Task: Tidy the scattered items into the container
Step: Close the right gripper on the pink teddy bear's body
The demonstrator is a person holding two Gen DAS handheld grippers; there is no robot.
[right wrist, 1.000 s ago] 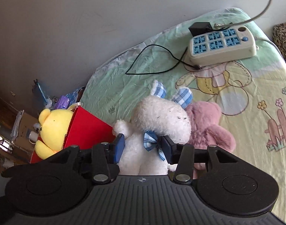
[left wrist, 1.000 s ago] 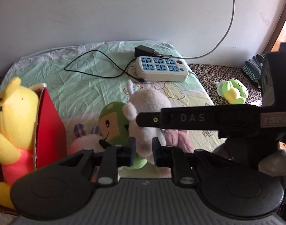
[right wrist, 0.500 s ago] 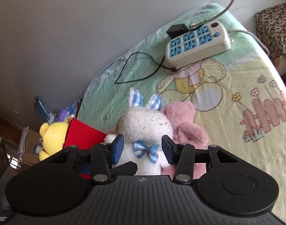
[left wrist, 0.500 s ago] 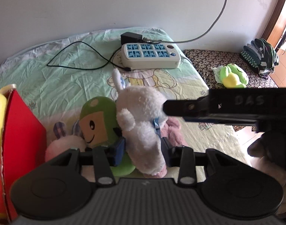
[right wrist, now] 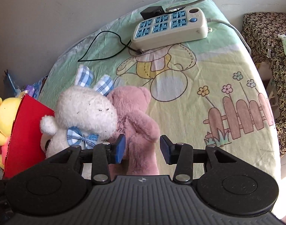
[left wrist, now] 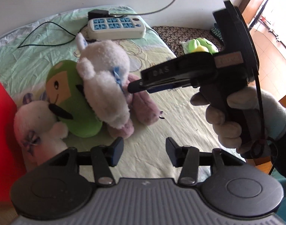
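A white plush rabbit with blue checked ears [right wrist: 82, 116] [left wrist: 103, 80] leans on a pink plush bear [right wrist: 137, 120] [left wrist: 141, 105] on the bed. Beside them lie a green plush [left wrist: 67, 97] and a small white plush with a purple bow [left wrist: 35, 123]. The red container [right wrist: 24, 131] [left wrist: 2, 120] stands at the left with a yellow bear [right wrist: 4, 116] in it. My right gripper [right wrist: 142, 148] is open, its jaws astride the pink bear's body. My left gripper [left wrist: 144, 151] is open and empty over bare sheet, right of the plush pile.
A white power strip with blue sockets [right wrist: 169, 28] and a black cable [right wrist: 105, 45] lie at the bed's far end. A patterned seat [right wrist: 274, 43] with a green toy [left wrist: 199, 46] stands right of the bed. A wall runs behind.
Both grippers have opened wider. My right gripper shifted right, from the white rabbit to the pink bear. My left gripper pulled back from the white rabbit and now sits over bare sheet.
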